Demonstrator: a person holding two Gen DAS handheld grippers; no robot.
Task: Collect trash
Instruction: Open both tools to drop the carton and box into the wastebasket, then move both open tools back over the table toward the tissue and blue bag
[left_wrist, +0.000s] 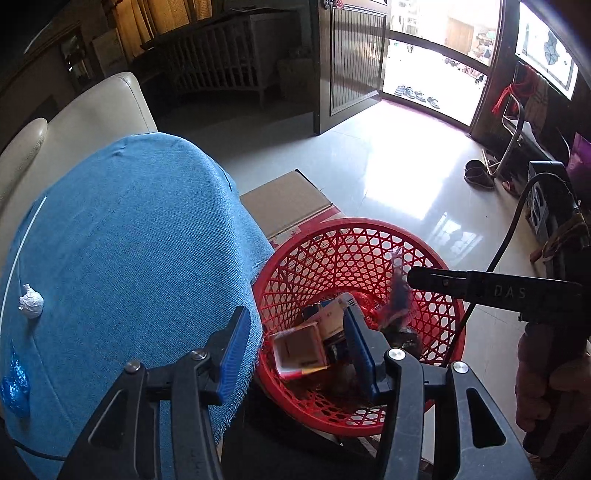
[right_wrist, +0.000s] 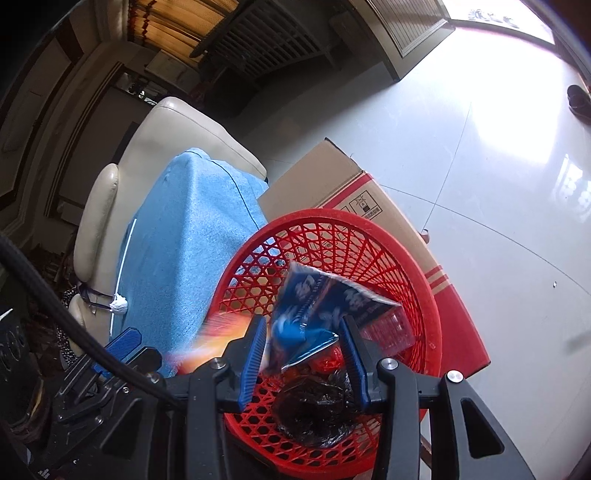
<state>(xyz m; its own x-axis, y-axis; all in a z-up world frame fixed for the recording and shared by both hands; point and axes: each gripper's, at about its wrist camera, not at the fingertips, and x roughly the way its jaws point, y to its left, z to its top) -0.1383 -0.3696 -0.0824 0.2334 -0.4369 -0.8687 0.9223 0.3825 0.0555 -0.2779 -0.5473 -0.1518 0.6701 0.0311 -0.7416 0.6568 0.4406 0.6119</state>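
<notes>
Home living room: cream sofa (left_wrist: 92, 122), tiled floor (left_wrist: 388, 177), shoes (left_wrist: 417, 94) at open doorway.

Off-task stuff you've got in frame: blue cloth (left_wrist: 140, 236) draped over the tabletop, cream leather sofa (left_wrist: 85, 122) right behind it. Cardboard box (right_wrist: 332, 181) with red stripes sits on the glossy tile floor (left_wrist: 406, 173). Slatted wooden crib (left_wrist: 218, 62) far back, open door (left_wrist: 354, 62), shoes (left_wrist: 417, 95) outside the threshold.
</notes>
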